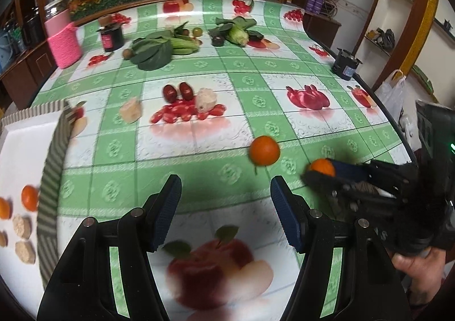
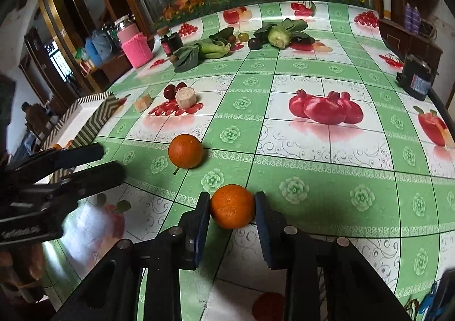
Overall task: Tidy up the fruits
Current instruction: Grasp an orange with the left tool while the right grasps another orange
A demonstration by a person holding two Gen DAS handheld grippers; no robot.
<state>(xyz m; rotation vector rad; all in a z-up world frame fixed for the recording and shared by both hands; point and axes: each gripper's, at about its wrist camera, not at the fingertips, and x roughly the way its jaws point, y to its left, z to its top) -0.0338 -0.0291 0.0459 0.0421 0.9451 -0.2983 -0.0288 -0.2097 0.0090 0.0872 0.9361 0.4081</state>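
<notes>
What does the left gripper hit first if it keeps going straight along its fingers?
Probably nothing but bare tablecloth. The left gripper is open and empty. The loose orange lies ahead but slightly right of its line, so it may pass beside it; depth is hard to judge.

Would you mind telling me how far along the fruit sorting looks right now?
Done: two oranges already lie in the white box. In hand: the right claw sits around another orange, its pads at the fruit's sides. Left: a loose orange on the tablecloth and two red dates farther back; the left claw is open and empty.
</notes>
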